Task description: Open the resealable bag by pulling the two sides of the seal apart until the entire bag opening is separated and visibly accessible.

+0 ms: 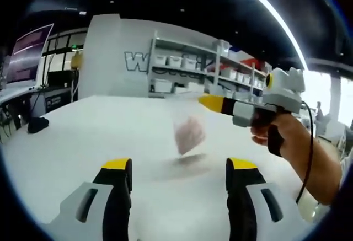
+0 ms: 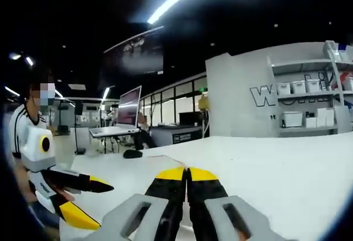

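Note:
A clear resealable bag (image 1: 188, 132) with something pinkish inside hangs blurred just above the white table (image 1: 83, 136). Its top edge is pinched in my right gripper (image 1: 212, 103), which a hand holds in from the right. In the right gripper view that gripper (image 2: 187, 172) has its yellow-tipped jaws pressed together, and the bag itself is hard to make out there. My left gripper (image 1: 180, 165) is open, its jaws wide apart, a short way in front of and below the bag. It also appears low on the left of the right gripper view (image 2: 91, 202), jaws spread.
Shelves with white bins (image 1: 187, 67) stand against a lettered wall behind the table. A dark object (image 1: 37, 124) lies near the table's left edge, with a large monitor (image 1: 30, 51) beyond it. A person in a white shirt (image 2: 22, 125) stands at the left.

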The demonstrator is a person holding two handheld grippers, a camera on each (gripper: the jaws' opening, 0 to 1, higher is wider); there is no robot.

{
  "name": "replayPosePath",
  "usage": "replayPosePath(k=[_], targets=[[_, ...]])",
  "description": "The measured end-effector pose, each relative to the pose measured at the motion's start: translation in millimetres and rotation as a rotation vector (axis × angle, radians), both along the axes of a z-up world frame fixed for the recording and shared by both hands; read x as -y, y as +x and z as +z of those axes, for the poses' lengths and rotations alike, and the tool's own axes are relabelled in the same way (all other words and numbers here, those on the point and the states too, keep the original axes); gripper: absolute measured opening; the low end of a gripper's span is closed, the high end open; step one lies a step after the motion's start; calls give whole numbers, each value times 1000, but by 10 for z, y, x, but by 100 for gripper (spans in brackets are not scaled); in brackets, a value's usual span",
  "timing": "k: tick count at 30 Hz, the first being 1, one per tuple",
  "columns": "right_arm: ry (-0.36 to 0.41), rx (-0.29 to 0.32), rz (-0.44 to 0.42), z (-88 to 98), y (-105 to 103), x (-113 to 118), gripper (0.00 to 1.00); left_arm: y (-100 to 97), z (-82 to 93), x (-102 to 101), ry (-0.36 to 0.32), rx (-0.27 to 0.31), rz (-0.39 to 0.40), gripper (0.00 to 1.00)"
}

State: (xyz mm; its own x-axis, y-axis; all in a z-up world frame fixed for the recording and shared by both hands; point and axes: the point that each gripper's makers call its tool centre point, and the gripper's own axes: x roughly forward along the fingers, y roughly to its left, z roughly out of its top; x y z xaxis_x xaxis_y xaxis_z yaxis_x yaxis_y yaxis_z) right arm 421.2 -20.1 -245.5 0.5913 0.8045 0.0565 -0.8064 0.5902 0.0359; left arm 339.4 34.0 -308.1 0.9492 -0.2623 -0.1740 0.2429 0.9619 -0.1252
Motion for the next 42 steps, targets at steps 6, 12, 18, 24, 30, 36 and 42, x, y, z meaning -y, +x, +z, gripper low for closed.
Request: replayPosePath(k=[6, 12, 18, 24, 30, 36, 42], targets=[[5, -12, -1, -20, -38, 38, 0, -29, 5, 39, -4, 0, -13, 67], [6, -7, 3, -11, -136, 64, 0, -65, 10, 62, -14, 1, -22, 67], [-3, -3, 7, -43, -175, 70, 0, -104, -11, 108, -29, -7, -40, 65], [-3, -8, 19, -56, -285, 66, 0, -149, 10, 179, -55, -7, -67, 62], [-14, 19, 29, -15, -395, 66, 0, -194, 48, 231, -87, -4, -88, 58], [-18, 23, 42, -14, -461, 50, 0, -246, 96, 309, -116, 1, -117, 56], [-25, 18, 64, -46, -562, -2, 0, -310, 148, 404, -168, 4, -159, 49]])
